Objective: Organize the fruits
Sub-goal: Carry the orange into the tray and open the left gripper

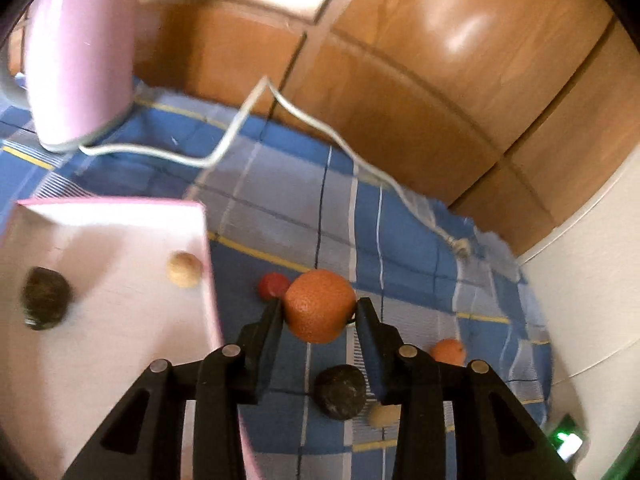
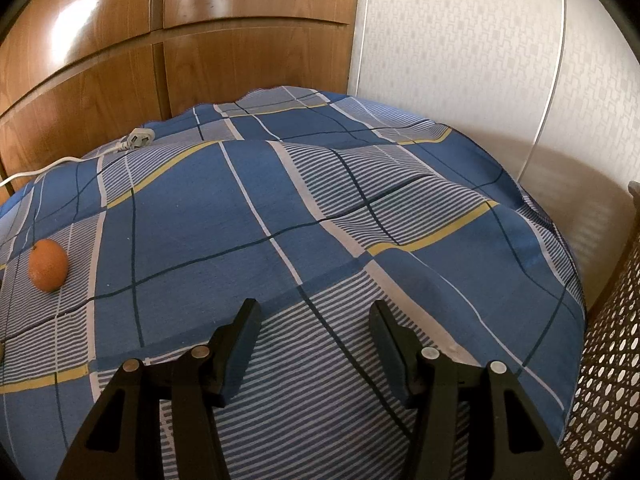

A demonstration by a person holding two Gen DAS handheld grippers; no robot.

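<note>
**Orange held beside the pink tray**

While the left tool [image 1: 320,306] grips an orange [image 1: 320,306] between its two fingers, the fruit hangs above the blue checked cloth [image 1: 400,240], just to the right of the pink tray [image 1: 120,248]. Inside that tray lie a dark round fruit [image 1: 45,298] toward its left side and a pale beige round fruit [image 1: 184,269] against its right wall. Just right of the tray, on the cloth, sits a small red fruit [image 1: 273,285], partly hidden behind the held orange. Farther right of the tray and lower in the left wrist view lie another dark fruit [image 1: 340,391], a second beige one [image 1: 382,414] mostly hidden by a finger, and a smaller orange [image 1: 448,351]. Beyond the tray stands a pink appliance [image 1: 80,56], blurred; its white cord [image 1: 248,116] trails across the cloth to a plug [image 1: 462,247].

The right tool [image 2: 316,310] is spread open and holds nothing, hovering over the cloth. In its view one orange lies at far left on the cloth. Wooden cupboard doors [image 2: 100,60] stand behind. No writing or brand can be read anywhere.
</note>
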